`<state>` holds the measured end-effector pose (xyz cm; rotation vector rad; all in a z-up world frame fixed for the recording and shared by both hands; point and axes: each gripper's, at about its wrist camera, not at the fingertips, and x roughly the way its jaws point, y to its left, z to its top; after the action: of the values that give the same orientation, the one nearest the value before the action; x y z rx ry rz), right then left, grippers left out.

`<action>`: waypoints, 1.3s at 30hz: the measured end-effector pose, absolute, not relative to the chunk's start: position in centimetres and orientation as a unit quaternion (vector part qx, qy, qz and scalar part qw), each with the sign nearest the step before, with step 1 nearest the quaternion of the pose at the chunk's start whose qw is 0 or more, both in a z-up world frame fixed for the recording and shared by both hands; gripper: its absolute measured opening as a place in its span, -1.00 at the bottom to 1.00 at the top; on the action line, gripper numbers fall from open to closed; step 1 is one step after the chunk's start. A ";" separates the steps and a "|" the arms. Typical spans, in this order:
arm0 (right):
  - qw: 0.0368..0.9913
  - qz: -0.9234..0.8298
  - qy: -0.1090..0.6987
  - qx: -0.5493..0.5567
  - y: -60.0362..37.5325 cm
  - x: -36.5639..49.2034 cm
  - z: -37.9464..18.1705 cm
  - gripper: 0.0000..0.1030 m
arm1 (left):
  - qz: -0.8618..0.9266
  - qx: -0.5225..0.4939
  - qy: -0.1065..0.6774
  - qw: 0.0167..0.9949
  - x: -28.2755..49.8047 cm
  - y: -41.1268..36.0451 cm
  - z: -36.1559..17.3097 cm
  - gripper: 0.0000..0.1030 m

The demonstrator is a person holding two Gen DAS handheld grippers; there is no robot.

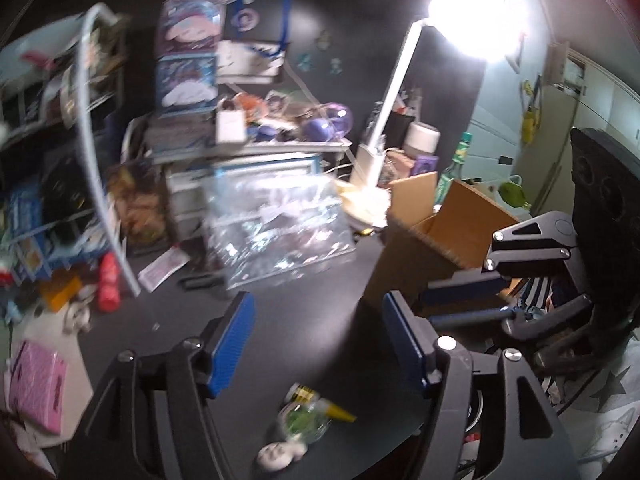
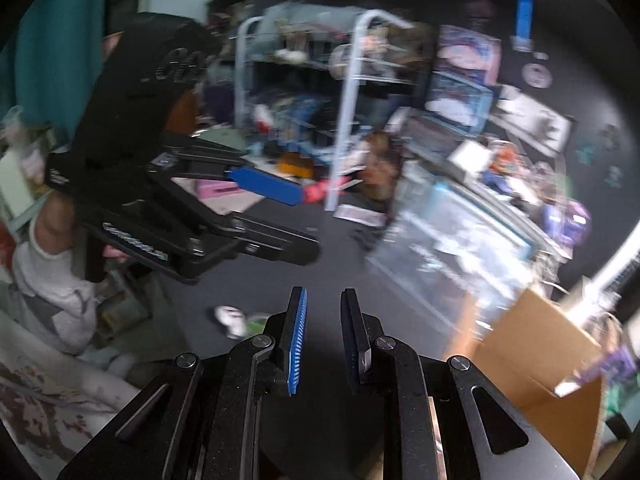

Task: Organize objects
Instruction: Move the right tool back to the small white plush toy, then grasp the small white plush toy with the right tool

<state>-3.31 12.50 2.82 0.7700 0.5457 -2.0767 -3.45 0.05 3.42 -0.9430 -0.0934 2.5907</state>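
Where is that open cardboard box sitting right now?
The cardboard box stands on the dark table right of centre in the left wrist view, between the clear plastic bag and the right gripper.

Black grippers (image 1: 316, 344); blue ribbed pads (image 2: 298, 340)

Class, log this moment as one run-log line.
left tool: open, empty | right tool: narrowly open, empty | cardboard box: open | small toys: on desk

No lettering can be read anywhere; both views are too blurred to make out any print.
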 end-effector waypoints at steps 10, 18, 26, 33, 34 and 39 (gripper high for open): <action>0.485 -0.752 0.244 0.374 6.3 -2.6 -4.0 -0.43 | 0.911 -0.378 -0.062 0.153 -1.5 -5.1 -1.7 0.33; 0.531 -0.705 0.248 0.399 3.6 -2.1 -8.6 -0.43 | 0.895 -0.407 -0.101 0.154 -0.3 -7.0 -5.3 0.33; 0.510 -0.714 0.265 0.400 2.4 -3.4 -10.4 -0.43 | 0.888 -0.411 -0.137 0.152 0.8 -8.6 -6.8 0.33; 0.489 -0.718 0.290 0.402 1.7 -4.1 -10.8 -0.43 | 0.887 -0.413 -0.150 0.142 1.2 -9.5 -7.5 0.33; 0.486 -0.717 0.294 0.404 1.7 -4.3 -10.9 -0.43 | 0.887 -0.413 -0.150 0.142 1.2 -9.5 -7.6 0.33; 0.478 -0.710 0.310 0.414 1.7 -4.2 -11.7 -0.43 | 0.887 -0.411 -0.151 0.147 1.2 -9.5 -7.7 0.33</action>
<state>-4.16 1.67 -11.72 1.0102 0.7565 -1.7344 1.17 -9.54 -7.68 -1.1841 -0.4352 2.5521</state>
